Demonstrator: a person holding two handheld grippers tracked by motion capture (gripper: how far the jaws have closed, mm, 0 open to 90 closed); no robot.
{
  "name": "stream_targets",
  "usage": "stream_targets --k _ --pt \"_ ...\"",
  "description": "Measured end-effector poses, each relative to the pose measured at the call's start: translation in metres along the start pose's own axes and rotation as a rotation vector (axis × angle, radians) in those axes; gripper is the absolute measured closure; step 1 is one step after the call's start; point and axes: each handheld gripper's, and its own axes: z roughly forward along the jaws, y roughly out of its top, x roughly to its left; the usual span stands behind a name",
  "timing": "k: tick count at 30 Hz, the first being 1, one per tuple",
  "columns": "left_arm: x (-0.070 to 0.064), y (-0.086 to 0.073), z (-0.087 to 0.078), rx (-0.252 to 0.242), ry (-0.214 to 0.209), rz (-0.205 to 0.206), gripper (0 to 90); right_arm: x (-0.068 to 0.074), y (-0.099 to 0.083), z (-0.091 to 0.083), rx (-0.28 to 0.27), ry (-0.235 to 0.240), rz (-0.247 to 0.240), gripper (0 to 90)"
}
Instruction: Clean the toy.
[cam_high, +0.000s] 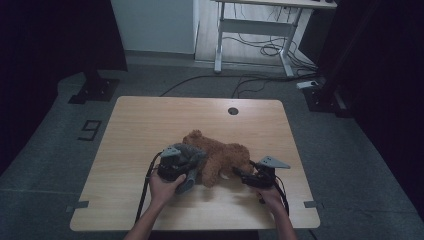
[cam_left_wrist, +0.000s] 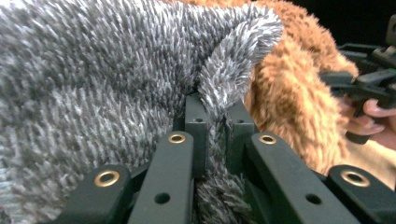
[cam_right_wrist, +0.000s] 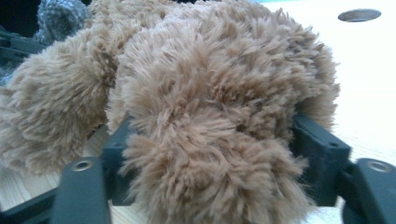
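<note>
— Any writing you can read here?
— One mark: a dark "9" (cam_high: 90, 129) on the grey floor (cam_high: 45, 145), just off the counter's (cam_high: 150, 115) far left corner in the high view.
— Labels or brands on the plush things or the tools?
— None readable.

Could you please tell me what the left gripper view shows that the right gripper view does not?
Left gripper view alone: the left hand-held gripper pinching a fold of grey furry fabric, and the other hand's fingers on the right hand-held gripper. Right gripper view alone: that gripper's jaws astride a brown limb, and the table with its round hole. Shared: the brown plush toy.
</note>
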Motion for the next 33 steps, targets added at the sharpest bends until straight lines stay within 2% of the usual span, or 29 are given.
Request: stream_targets --k 6,10,14,17,19,20,23,24,26,30,33 --pt "0.008 -0.006 -0.005 0.01 0.025 -0.006 82.8 -0.001 0.0 0.0 0.008 0.009 -0.013 37.9" --pt "0.012 -0.007 -0.011 0.026 0.061 0.009 82.7 -0.002 0.0 0.0 0.012 0.019 -0.017 39.0" --pt "0.019 -0.011 -0.018 0.017 0.093 -0.012 82.7 -0.002 0.0 0.0 0.012 0.022 -0.016 39.1" --pt "0.019 -0.006 -0.026 -0.006 0.096 -0.023 82.4 -0.002 0.0 0.0 0.009 0.024 -0.01 39.6" --pt "0.011 0.004 -0.031 -0.033 0.1 -0.005 82.4 -0.003 0.0 0.0 0.007 0.025 -0.002 40.0" --pt "0.004 0.014 -0.033 -0.045 0.097 0.017 82.4 -0.004 0.0 0.0 0.008 0.025 0.002 40.1" --pt "-0.018 0.036 -0.03 -0.071 0.065 0.074 82.4 -0.005 0.0 0.0 0.008 0.028 0.007 40.5" --pt "-0.03 0.046 -0.026 -0.079 0.05 0.101 82.3 -0.004 0.0 0.0 0.008 0.028 0.007 40.6" --pt "-0.047 0.061 -0.014 -0.085 0.03 0.141 82.3 -0.004 0.0 0.0 0.006 0.028 0.009 40.7" --pt "-0.073 0.081 0.022 -0.063 -0.019 0.175 82.3 -0.004 -0.001 0.0 0.007 0.025 0.009 40.8" --pt "-0.088 0.084 0.056 0.0 -0.031 0.199 82.2 -0.004 -0.001 0.0 0.007 0.028 0.007 40.8"
